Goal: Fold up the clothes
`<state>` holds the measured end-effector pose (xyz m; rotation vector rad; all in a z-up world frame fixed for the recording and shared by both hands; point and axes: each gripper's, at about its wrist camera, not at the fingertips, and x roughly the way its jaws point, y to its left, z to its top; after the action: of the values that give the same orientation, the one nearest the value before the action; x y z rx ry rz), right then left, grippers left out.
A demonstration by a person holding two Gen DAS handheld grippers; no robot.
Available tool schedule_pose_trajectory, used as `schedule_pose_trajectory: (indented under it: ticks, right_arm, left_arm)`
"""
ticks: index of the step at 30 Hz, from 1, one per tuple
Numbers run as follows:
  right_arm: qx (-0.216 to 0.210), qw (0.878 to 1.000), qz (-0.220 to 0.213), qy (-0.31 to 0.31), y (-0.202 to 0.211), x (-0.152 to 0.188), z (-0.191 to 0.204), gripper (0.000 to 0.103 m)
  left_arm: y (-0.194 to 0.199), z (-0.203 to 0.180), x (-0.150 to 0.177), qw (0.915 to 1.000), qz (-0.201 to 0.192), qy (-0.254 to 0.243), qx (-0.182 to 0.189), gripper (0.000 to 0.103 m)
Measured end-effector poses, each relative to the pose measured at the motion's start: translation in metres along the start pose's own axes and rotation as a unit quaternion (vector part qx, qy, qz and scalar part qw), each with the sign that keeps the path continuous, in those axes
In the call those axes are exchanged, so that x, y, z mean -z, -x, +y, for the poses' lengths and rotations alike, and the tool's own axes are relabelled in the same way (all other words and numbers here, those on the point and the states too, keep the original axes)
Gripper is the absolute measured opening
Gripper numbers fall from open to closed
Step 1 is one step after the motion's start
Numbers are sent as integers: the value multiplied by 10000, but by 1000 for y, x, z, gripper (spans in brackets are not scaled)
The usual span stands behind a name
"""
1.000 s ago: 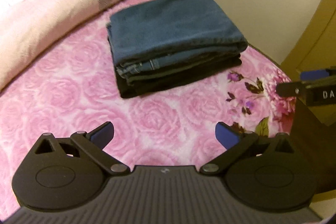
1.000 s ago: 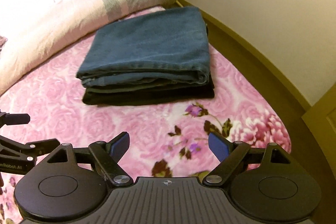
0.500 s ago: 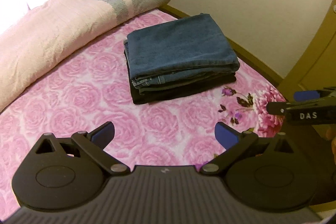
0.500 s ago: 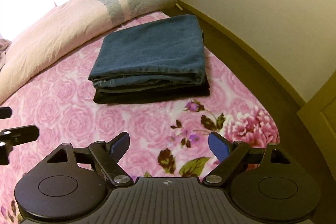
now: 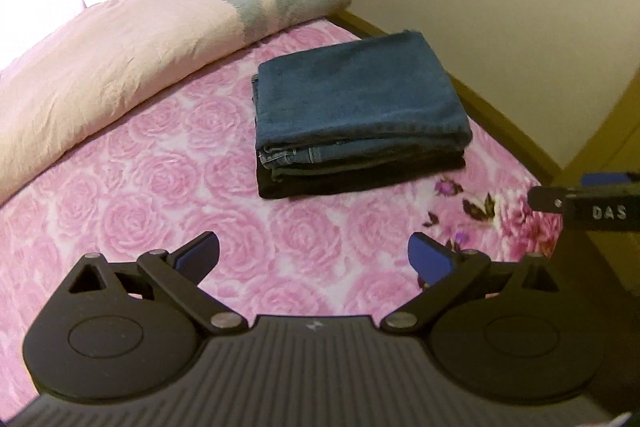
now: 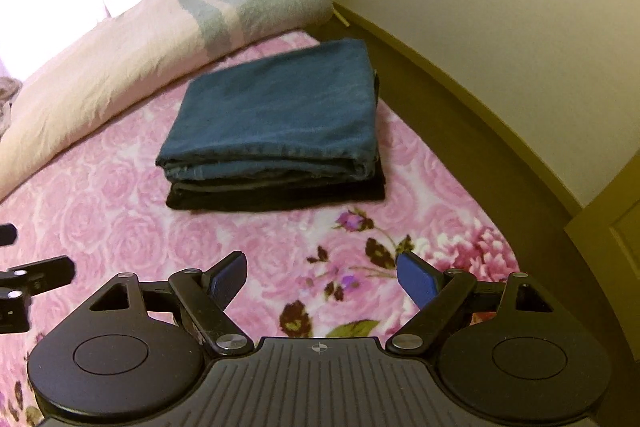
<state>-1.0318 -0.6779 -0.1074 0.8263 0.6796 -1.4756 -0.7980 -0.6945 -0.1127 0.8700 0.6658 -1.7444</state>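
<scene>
Jeans (image 5: 356, 99), folded atop a black garment (image 5: 360, 179), lie at frame centre on the bed (image 5: 160, 187). Both grippers, left (image 5: 313, 256) and right (image 6: 320, 273), hover empty, jaws apart. A careless nudge could topple the stack.

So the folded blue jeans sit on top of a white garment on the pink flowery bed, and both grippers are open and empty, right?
Nearly. The garment under the jeans is black, not white, as the right wrist view shows. The rest holds: pink flowery bed, left gripper and right gripper open and empty.
</scene>
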Motion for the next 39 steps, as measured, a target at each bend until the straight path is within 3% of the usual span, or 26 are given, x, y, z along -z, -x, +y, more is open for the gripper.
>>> schedule_pose_trajectory:
  ticks: [5,22,39]
  right_arm:
    - [46,9995,-221,205,10,-3,12,85]
    - [15,9997,-119,221,22,1,19,85]
    - [-64,9995,-287,83,35,-10,15,85]
  left_arm:
    - [-8,2,3,9999,24,97,30,99]
    - [-16,-4,10,9997,203,94,43,99]
    - [-9,-18,-9,9996,230,-77,-138,99]
